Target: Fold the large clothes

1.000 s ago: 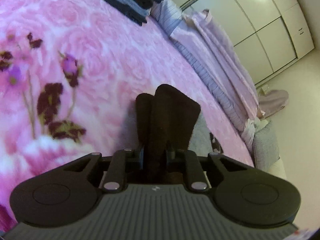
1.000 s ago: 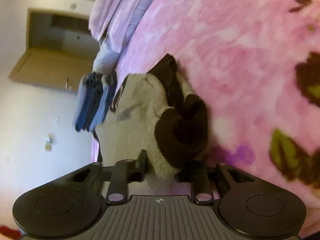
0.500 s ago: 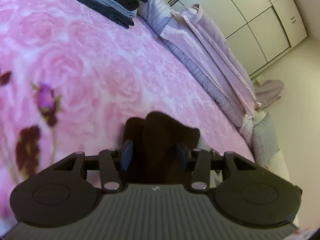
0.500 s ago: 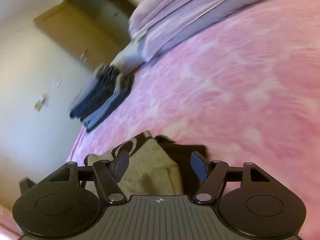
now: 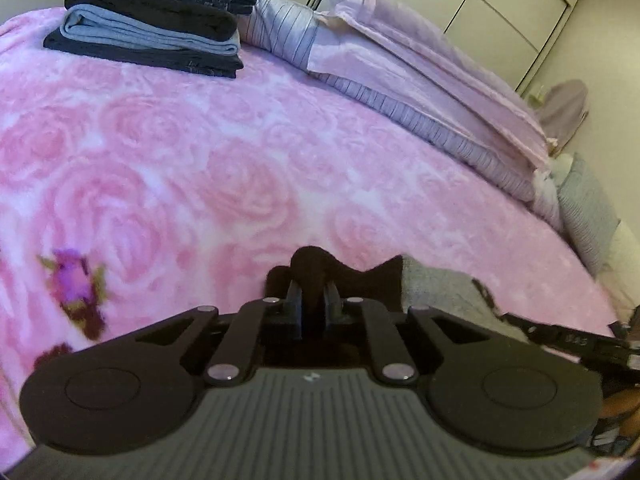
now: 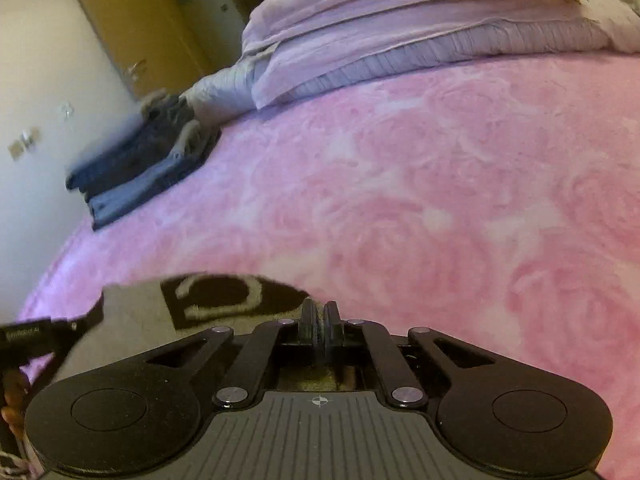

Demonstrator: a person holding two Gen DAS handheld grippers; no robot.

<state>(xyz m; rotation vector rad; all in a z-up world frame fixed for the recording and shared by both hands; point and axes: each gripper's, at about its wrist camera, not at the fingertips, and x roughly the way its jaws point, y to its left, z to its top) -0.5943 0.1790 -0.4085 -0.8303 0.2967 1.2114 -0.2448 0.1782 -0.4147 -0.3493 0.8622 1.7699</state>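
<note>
Fingers, left gripper (image 5: pixel 315 294): closing on a dark brown fold of the garment, which bulges up between and above the two pads; only a narrow gap remains, filled with cloth.
Fingers, right gripper (image 6: pixel 319 314): drawn close together, with a thin edge of the grey and brown cloth pinched between them.
Bed cover (image 5: pixel 224 168): pink fleece with a pale rose pattern, spread over the whole bed; a purple flower print shows at the left in the left wrist view.
Bedding (image 5: pixel 420 92): lilac quilt and striped sheet, bunched in a long ridge along the far edge of the bed.
Stack of clothes (image 5: pixel 160 16): folded jeans and dark and grey pieces, piled at the far corner of the cover, just beside the lilac ridge, well apart from both grippers.
Garment (image 6: pixel 216 300): grey with dark brown patches and a pale curled motif; it lies low at the near edge of the bed, stretched between the two grippers.
Cupboard doors (image 5: pixel 480 4): pale panels behind the bed.
</note>
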